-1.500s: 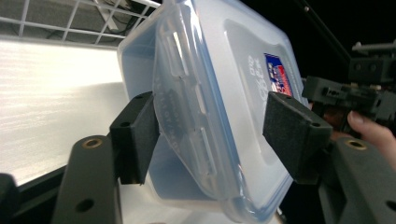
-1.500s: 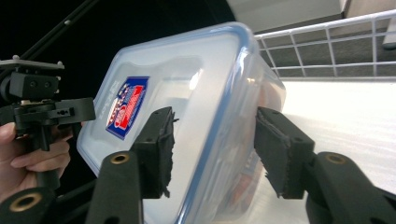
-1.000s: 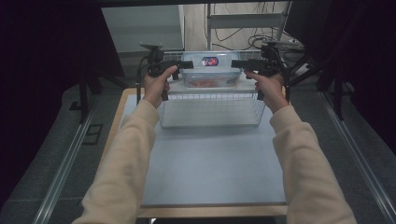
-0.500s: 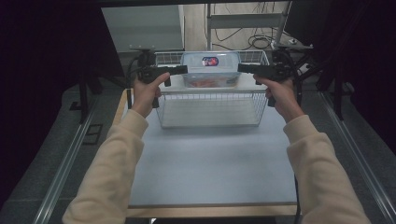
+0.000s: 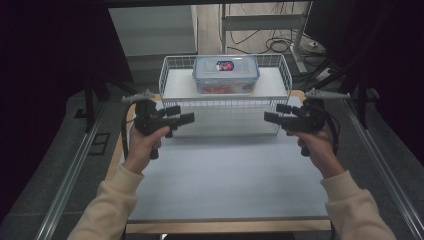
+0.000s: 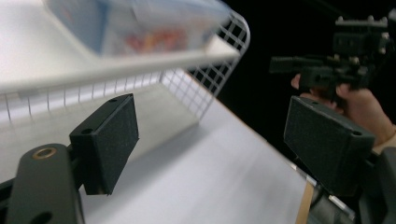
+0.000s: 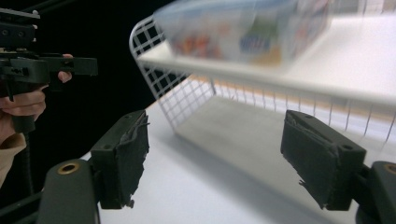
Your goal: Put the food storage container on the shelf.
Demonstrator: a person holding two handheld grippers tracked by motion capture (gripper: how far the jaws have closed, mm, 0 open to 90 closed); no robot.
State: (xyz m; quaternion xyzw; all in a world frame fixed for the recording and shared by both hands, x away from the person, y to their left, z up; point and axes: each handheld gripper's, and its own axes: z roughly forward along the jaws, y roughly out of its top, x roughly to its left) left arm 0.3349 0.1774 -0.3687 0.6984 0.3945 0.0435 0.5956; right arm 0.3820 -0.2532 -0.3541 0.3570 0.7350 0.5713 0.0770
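On the far half of the worktop (image 5: pixel 225 185) stands a white wire basket (image 5: pixel 172 75) with a white shelf board (image 5: pixel 275 82) across its top, and a clear lidded box (image 5: pixel 226 74), its contents apparently red and orange, sits on that board. The left tongs (image 5: pixel 186 114) and right tongs (image 5: pixel 272 114) hang above the worktop just in front of the basket, one near each front corner, tips turned inward toward each other. Both are spread wide with nothing between their pads (image 6: pixel 109 140).

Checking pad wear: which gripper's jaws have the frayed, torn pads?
The right gripper: in its own view both black pads show ragged, peeling edges. The left gripper has pads with clean, square edges. Both sets of jaws stand open.
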